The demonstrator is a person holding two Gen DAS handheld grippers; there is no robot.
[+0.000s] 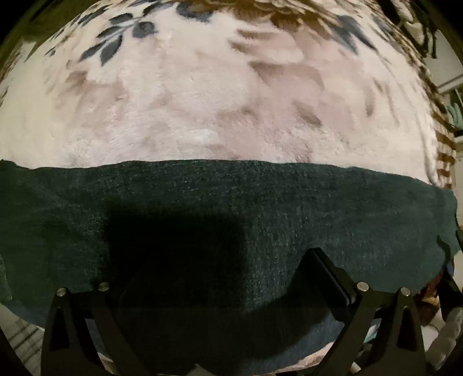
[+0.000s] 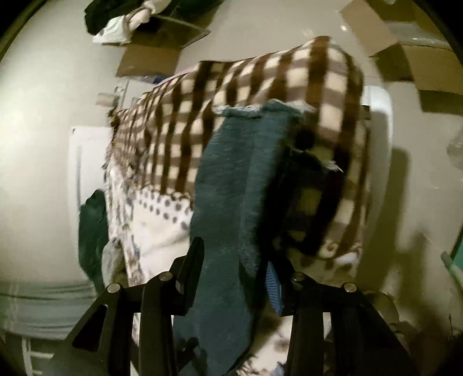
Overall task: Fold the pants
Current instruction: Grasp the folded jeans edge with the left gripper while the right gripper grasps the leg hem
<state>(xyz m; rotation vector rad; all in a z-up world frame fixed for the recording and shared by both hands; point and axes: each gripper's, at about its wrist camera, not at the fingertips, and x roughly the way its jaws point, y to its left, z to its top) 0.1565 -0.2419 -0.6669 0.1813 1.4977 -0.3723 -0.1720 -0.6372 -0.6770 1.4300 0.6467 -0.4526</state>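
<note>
The pants are dark teal fleece. In the left wrist view the pants [image 1: 231, 202] lie as a wide band across a pale floral blanket [image 1: 202, 110]. My left gripper [image 1: 220, 269] is over the pants with its jaws wide apart; the right finger [image 1: 330, 274] shows, the left one is lost in shadow. In the right wrist view my right gripper [image 2: 231, 257] is shut on a hanging fold of the pants [image 2: 231, 188], which drapes over the edge of the bed.
A brown and cream checked blanket [image 2: 260, 86] covers the bed edge, with a dotted white blanket [image 2: 156, 219] below it. Cardboard boxes [image 2: 153, 55] and a pile of clothes [image 2: 121, 20] lie on the pale floor. A white bed frame [image 2: 379, 121] shows at the right.
</note>
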